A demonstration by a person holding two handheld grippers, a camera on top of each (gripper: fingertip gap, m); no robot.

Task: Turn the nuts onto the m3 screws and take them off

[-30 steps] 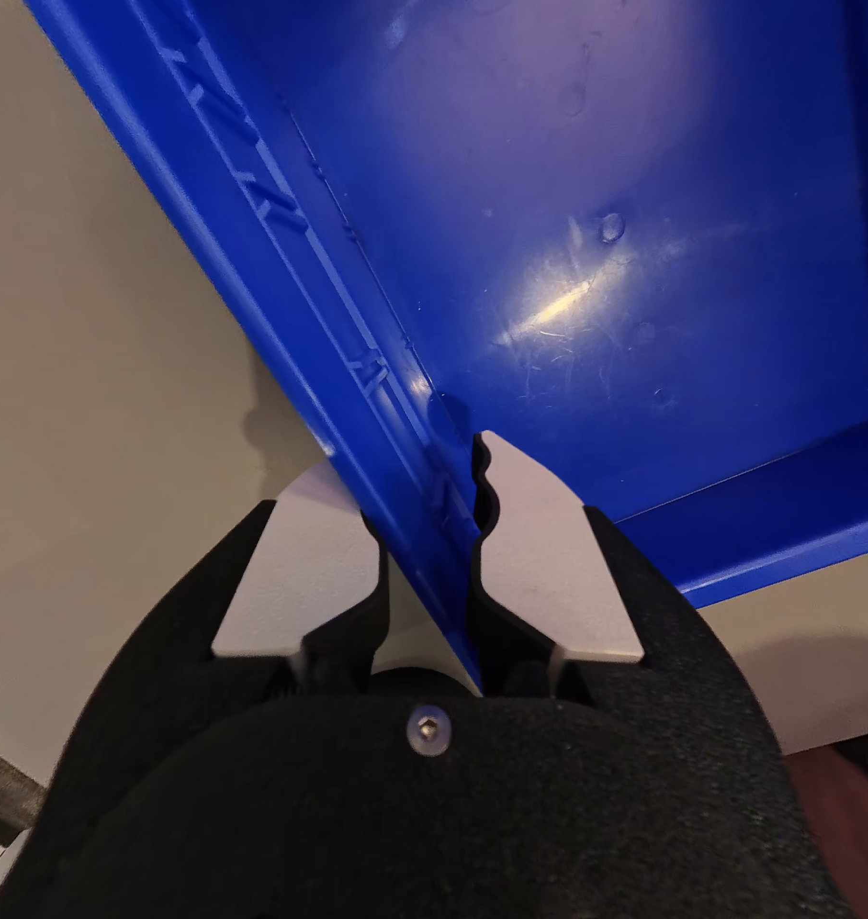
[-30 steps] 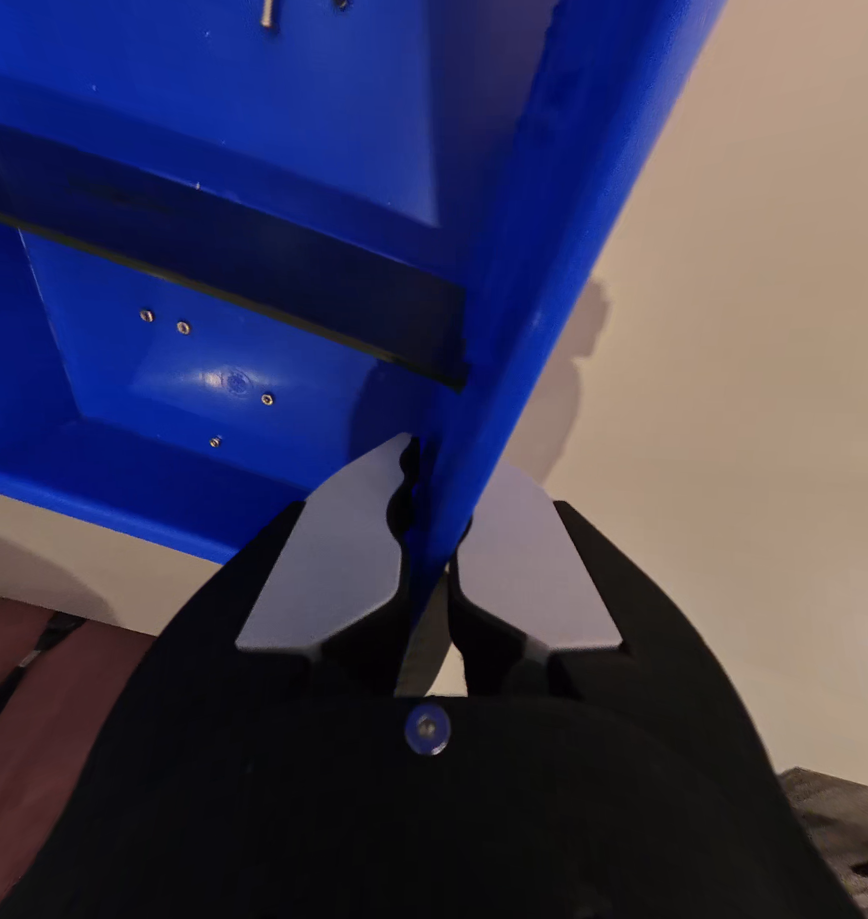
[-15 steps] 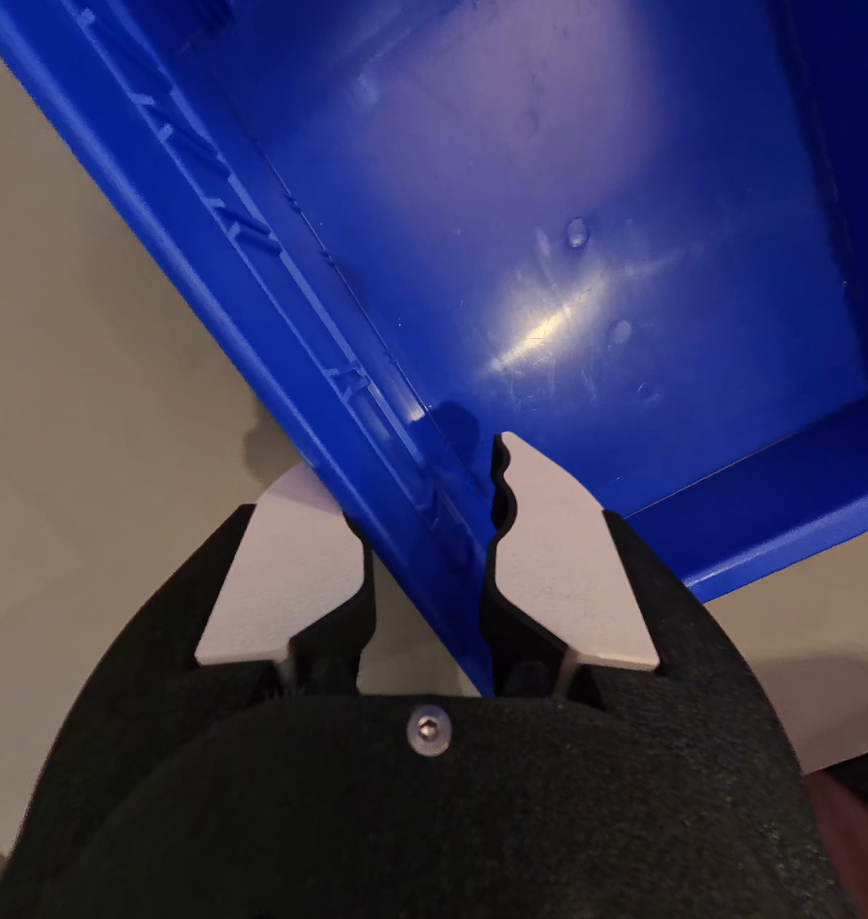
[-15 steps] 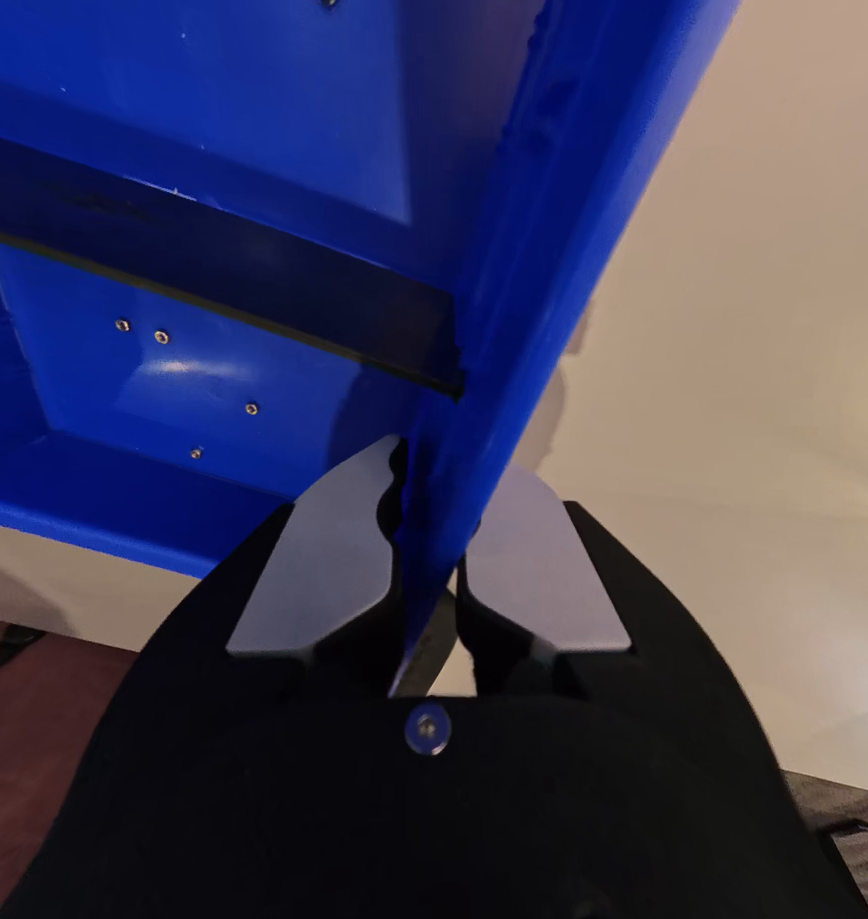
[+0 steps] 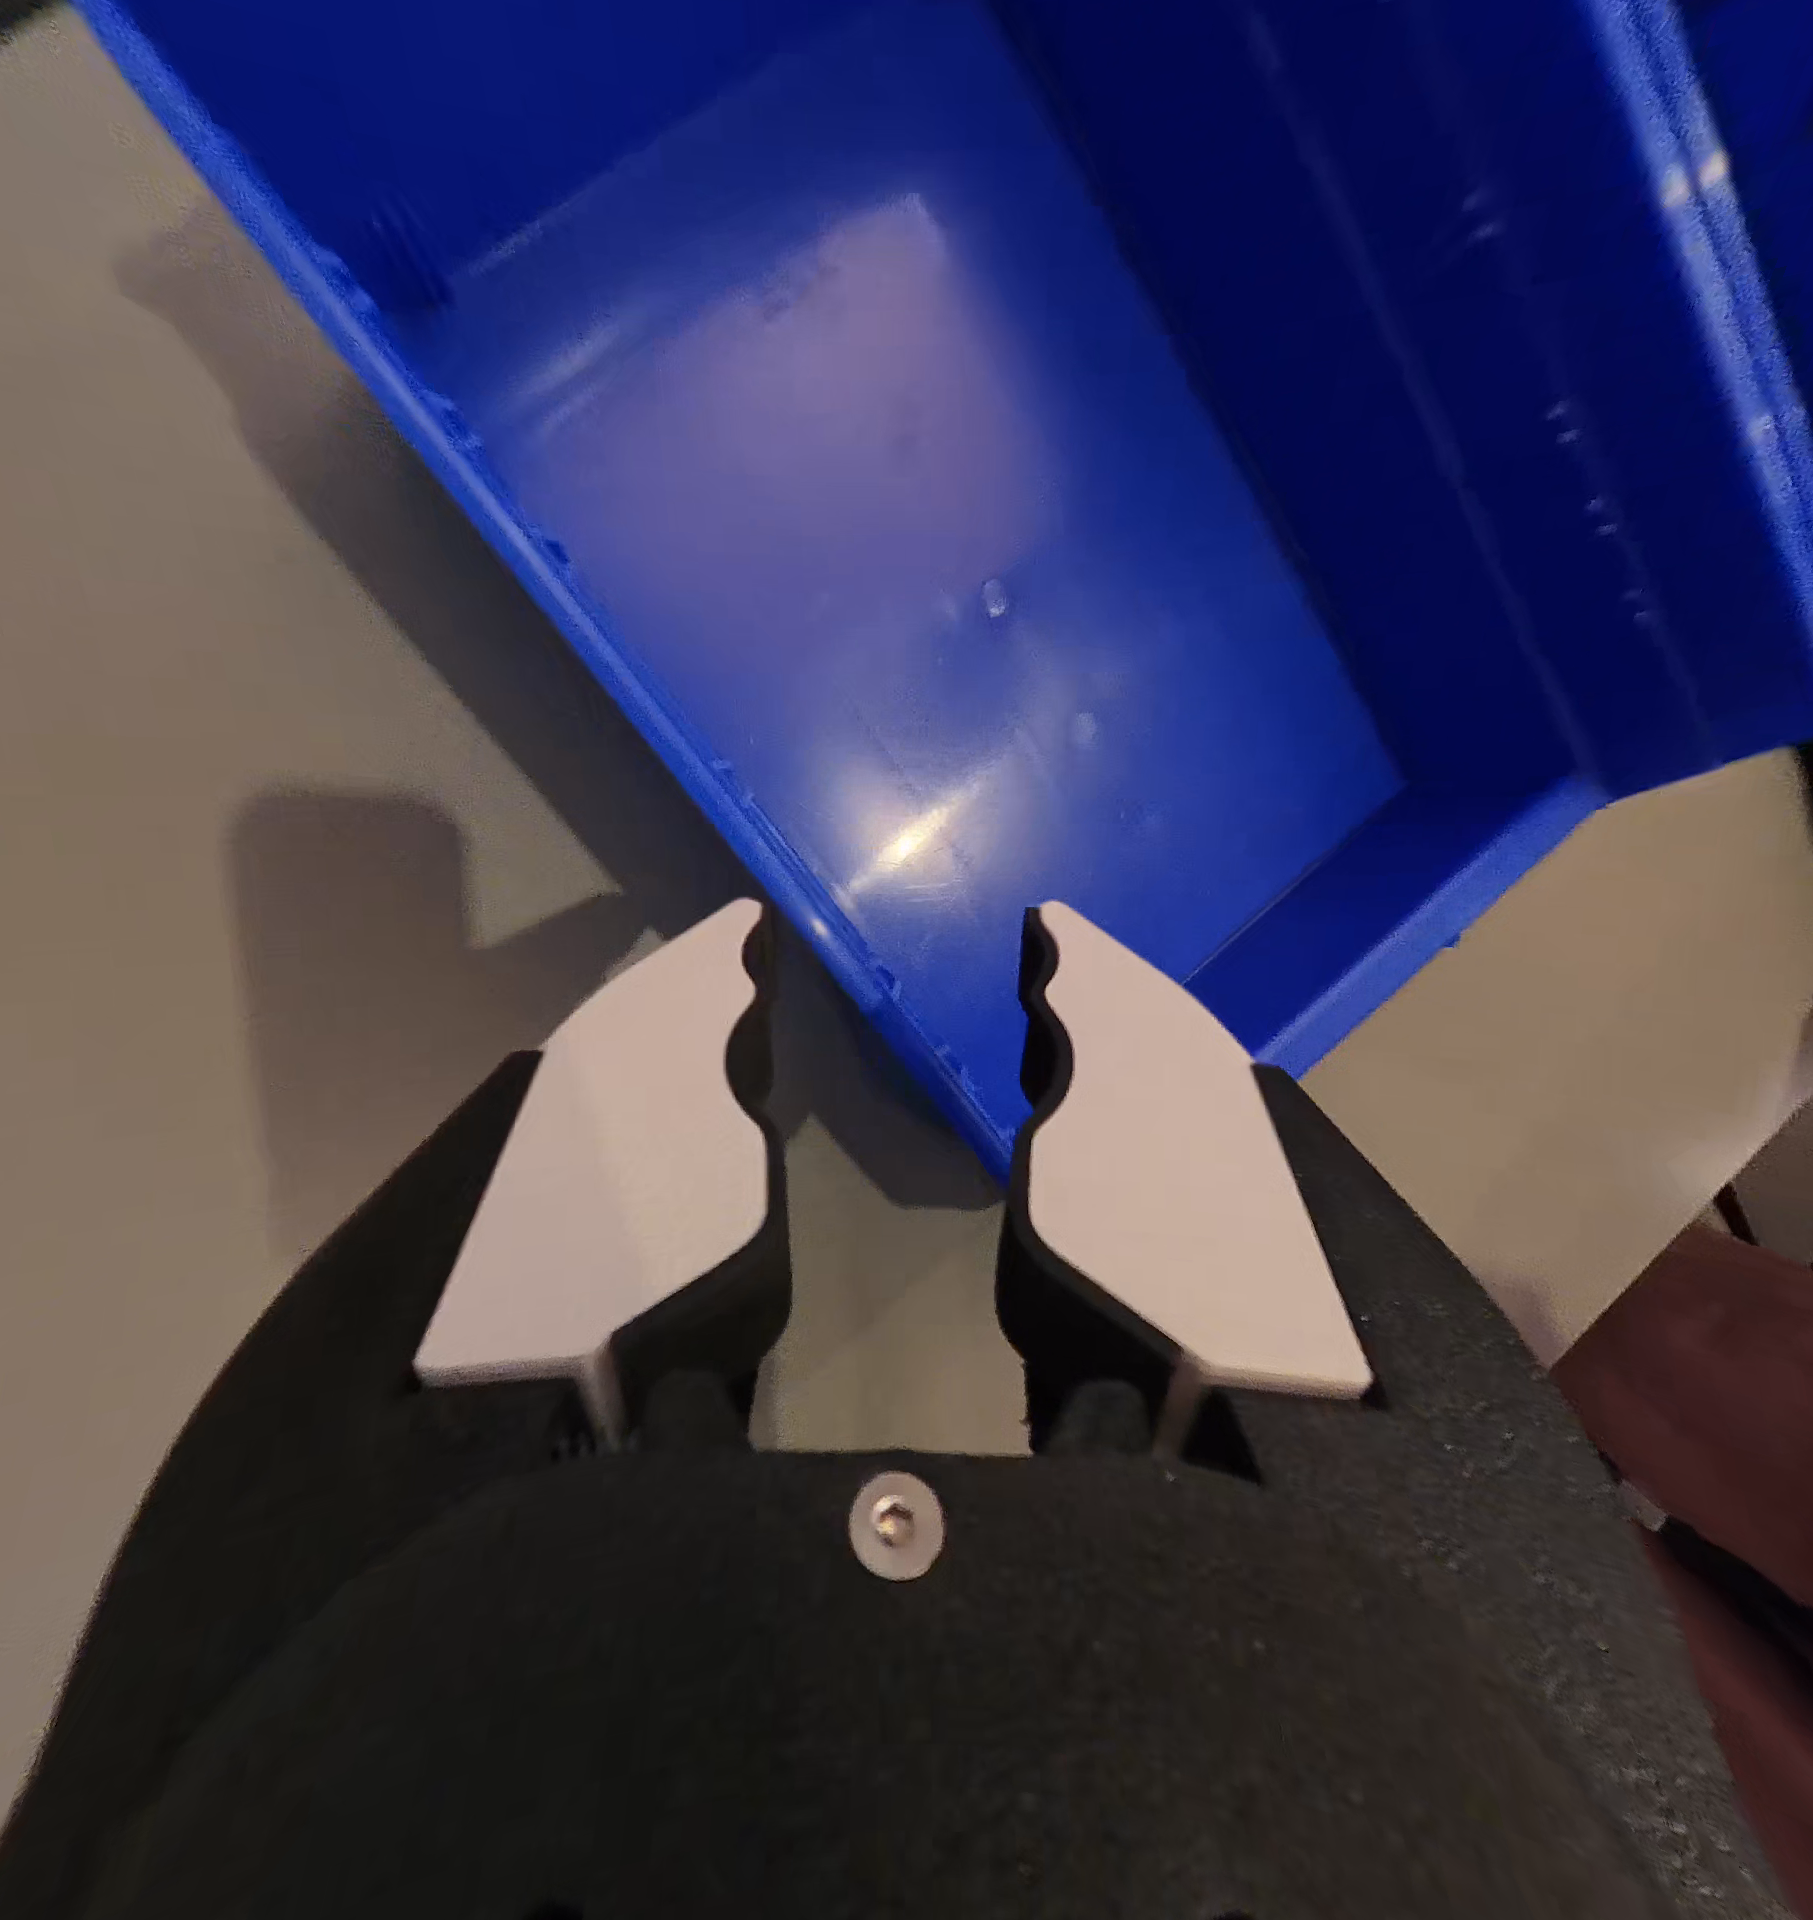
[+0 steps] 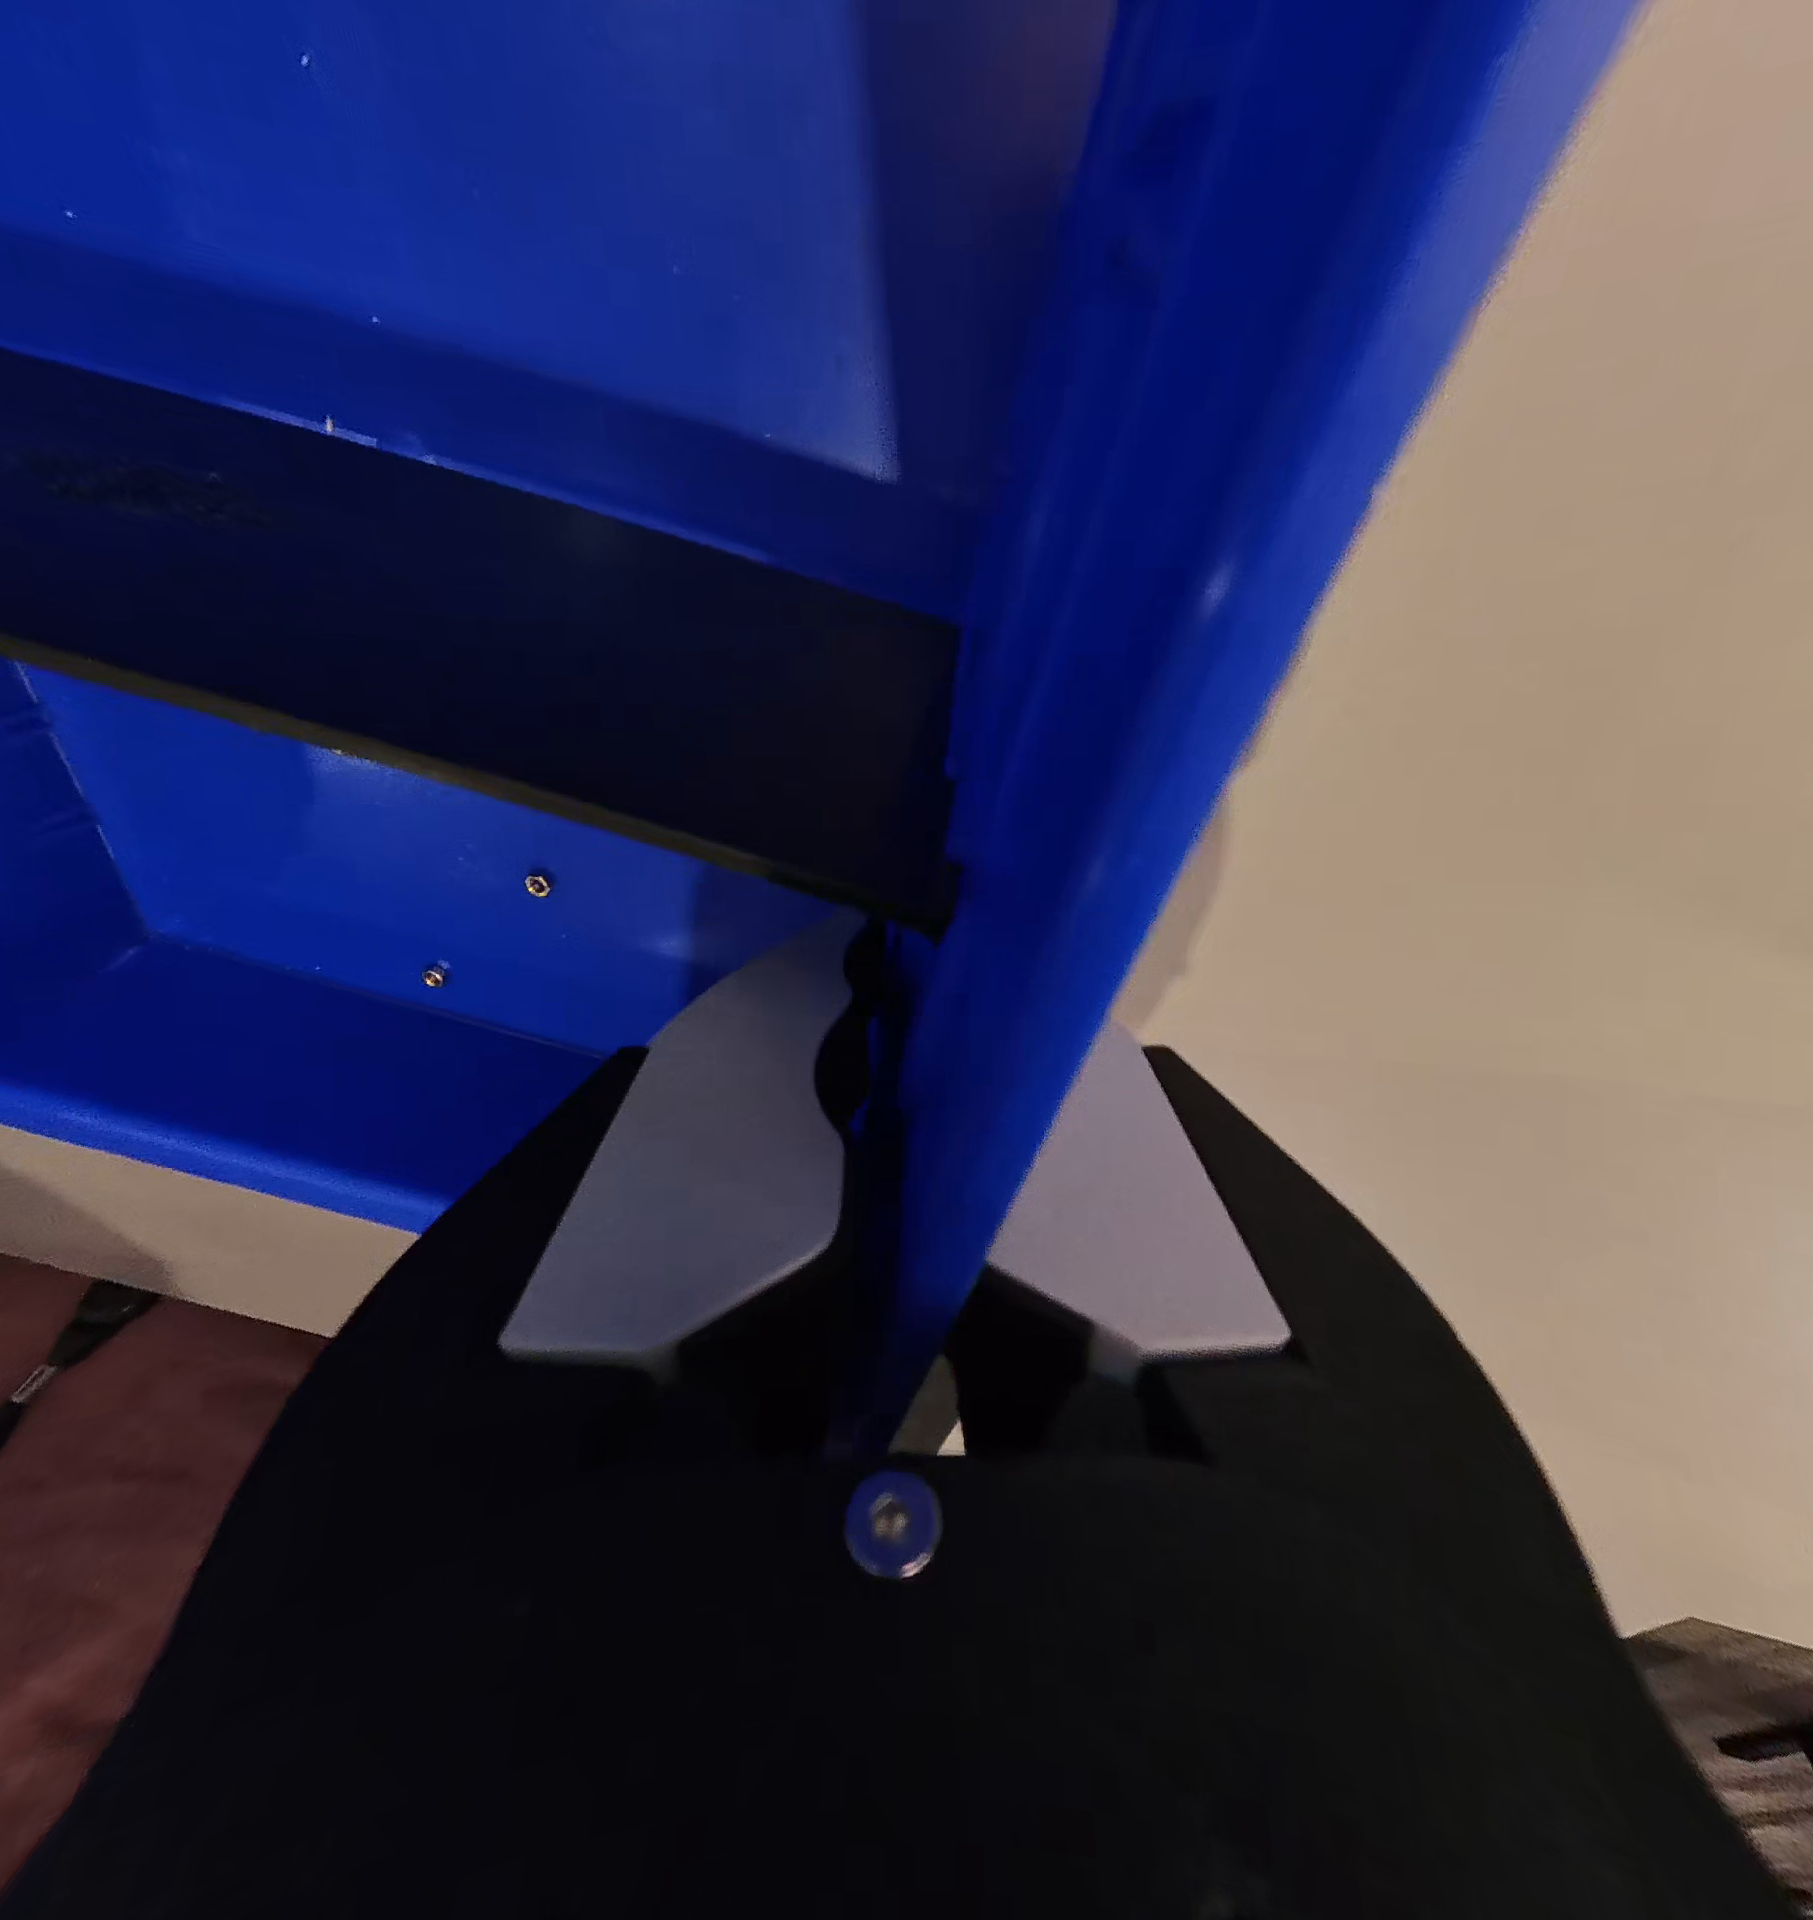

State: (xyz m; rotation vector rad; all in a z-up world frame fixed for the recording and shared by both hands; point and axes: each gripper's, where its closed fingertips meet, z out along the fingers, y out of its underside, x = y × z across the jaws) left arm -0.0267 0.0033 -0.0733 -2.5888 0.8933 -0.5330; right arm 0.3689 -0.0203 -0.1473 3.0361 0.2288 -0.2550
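Observation:
A blue plastic bin stands on a beige table. My left gripper is open at the bin's near corner. The bin's side wall passes between its fingers and neither pad presses on it. The compartment ahead of it looks bare. My right gripper is shut on the bin's other side wall, one finger inside and one outside. Two small metal nuts lie on the bin floor left of that finger. No screw shows.
A black divider crosses the bin in the right wrist view. Beige table lies right of the wall. A reddish-brown surface shows below the table edge, and a dark object at the lower right. The tips of one gripper are about 40 cm away from the tips of the other.
My left gripper let go of the bin wall, opened wide and drew back toward the bin's corner. My right pads eased off the other wall, then closed tight on it again.

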